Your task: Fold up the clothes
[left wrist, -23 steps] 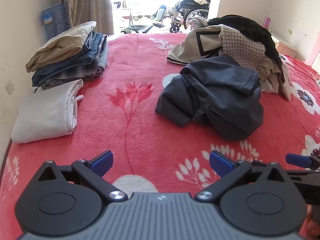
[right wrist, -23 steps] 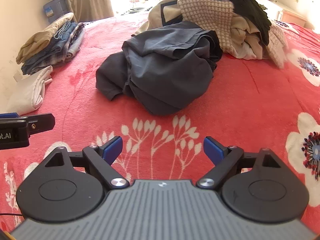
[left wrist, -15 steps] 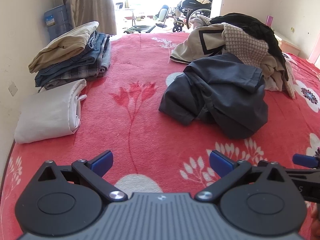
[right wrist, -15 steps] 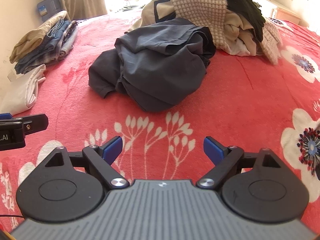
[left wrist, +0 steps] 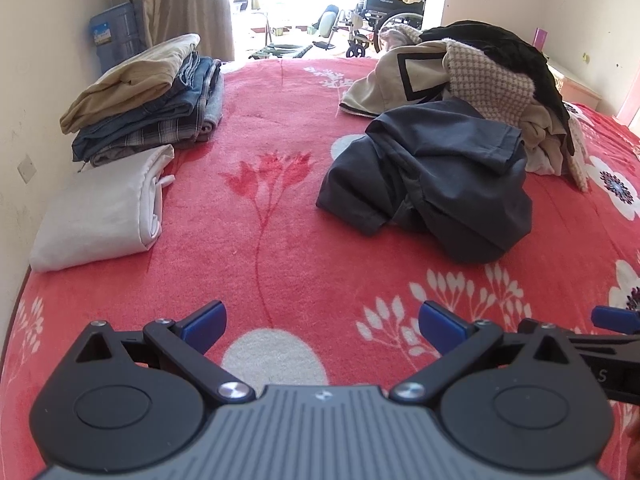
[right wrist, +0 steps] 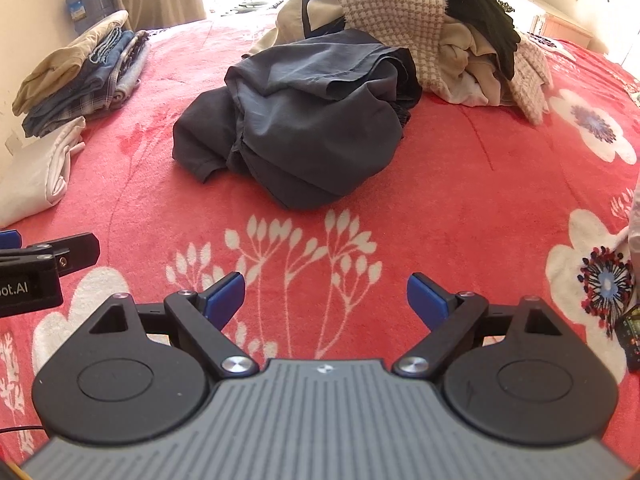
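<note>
A crumpled dark grey garment (left wrist: 436,184) (right wrist: 304,128) lies on the red flowered blanket (left wrist: 280,184) in the middle of the bed. Behind it rises a heap of unfolded clothes (left wrist: 480,76) (right wrist: 432,28), beige, checked and black. My left gripper (left wrist: 322,322) hovers open above the blanket's near part, well short of the grey garment, nothing between its blue pads. My right gripper (right wrist: 325,296) is also open and empty, facing the grey garment from the near side. The left gripper's tip (right wrist: 52,256) shows at the left edge of the right wrist view.
Folded clothes stand stacked (left wrist: 148,100) by the left wall, with a folded white piece (left wrist: 104,212) in front of them. A blue water jug (left wrist: 116,36) and curtain are in the far corner. A wheelchair (left wrist: 396,0) stands past the doorway. A pink cabinet (right wrist: 560,24) lines the right wall.
Both grippers have drifted a little closer to the dark grey garment, which looms slightly larger in the right wrist view. Both stay open; no cloth has moved.
</note>
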